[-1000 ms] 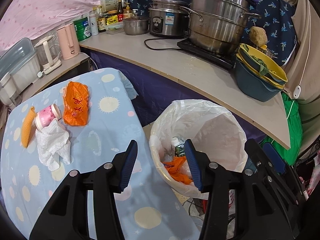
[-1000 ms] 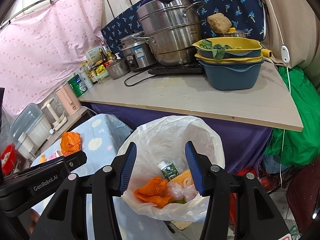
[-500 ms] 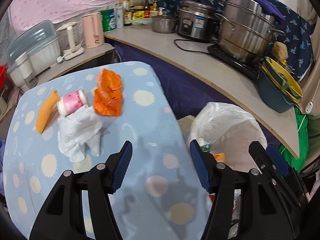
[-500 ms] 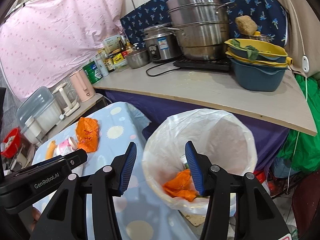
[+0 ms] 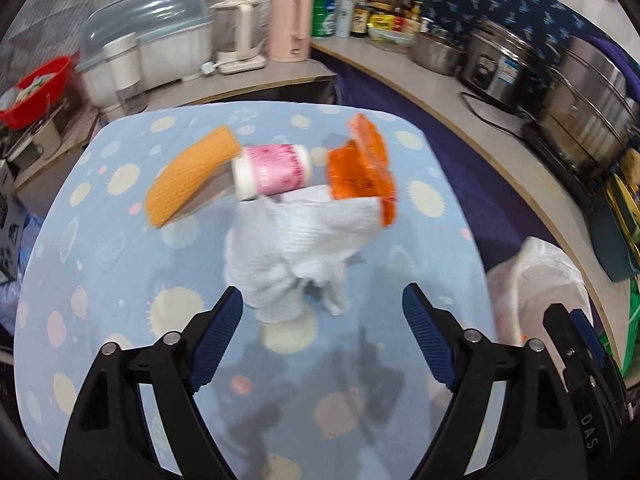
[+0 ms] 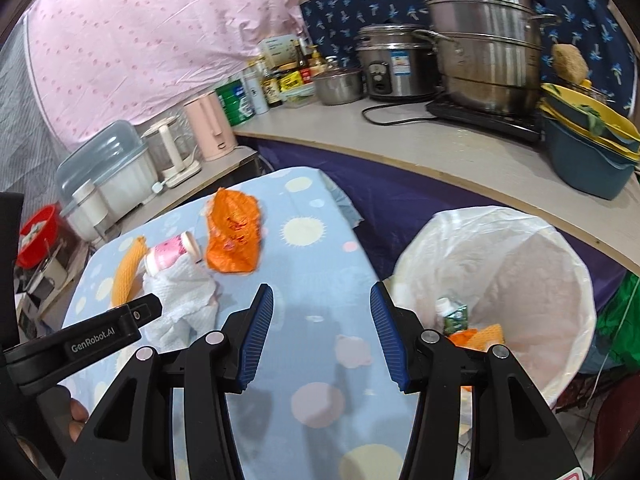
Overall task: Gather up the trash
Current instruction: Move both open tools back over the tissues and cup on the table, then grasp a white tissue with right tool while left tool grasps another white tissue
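White crumpled tissue [image 5: 296, 256] lay on the worktop [image 5: 120, 280] just ahead of the left gripper [image 5: 322, 320], whose empty jaws had just been opening wide; the right gripper [image 6: 322, 330] stood half open, empty.

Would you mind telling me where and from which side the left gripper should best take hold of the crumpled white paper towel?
Probably the bunched near lobe of the paper towel, approached from above on the near side. That end stands clear of the pink cup and orange wrapper, which touch its far edge. The left gripper, whose jaws have just been opening, holds nothing and already straddles that lobe.
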`<move>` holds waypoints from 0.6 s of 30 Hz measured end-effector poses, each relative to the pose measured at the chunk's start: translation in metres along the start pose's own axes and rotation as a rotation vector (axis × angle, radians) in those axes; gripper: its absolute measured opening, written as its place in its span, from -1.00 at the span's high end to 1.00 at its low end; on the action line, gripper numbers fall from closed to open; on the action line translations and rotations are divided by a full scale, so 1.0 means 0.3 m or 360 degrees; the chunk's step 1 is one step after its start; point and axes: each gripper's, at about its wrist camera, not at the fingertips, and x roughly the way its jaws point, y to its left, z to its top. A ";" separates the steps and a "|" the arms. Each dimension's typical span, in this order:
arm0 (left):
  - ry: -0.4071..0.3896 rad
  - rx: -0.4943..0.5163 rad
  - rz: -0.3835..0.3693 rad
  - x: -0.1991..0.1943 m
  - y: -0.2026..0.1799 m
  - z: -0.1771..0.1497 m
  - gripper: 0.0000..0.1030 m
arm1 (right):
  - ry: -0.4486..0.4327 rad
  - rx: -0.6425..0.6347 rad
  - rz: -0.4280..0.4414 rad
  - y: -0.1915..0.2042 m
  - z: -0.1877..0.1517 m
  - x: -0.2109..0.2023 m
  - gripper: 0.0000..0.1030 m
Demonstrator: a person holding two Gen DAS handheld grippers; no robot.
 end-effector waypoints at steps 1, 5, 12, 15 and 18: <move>0.0001 -0.0025 0.0015 0.011 0.031 0.004 -0.61 | 0.0011 -0.0011 0.0009 0.016 0.001 0.014 0.04; 0.0042 -0.0092 0.0041 0.058 0.122 0.013 -0.63 | 0.0058 -0.0058 0.0055 0.088 -0.001 0.072 0.04; 0.0121 -0.0175 0.0084 0.136 0.260 0.007 -0.63 | 0.0126 -0.0156 0.0158 0.240 0.018 0.186 0.04; 0.0144 -0.0204 0.0098 0.158 0.309 0.007 -0.63 | 0.0143 -0.0176 0.0214 0.299 0.032 0.232 -0.15; 0.0154 -0.0238 0.0111 0.168 0.353 0.007 -0.63 | 0.0158 -0.0201 0.0260 0.365 0.043 0.279 -0.26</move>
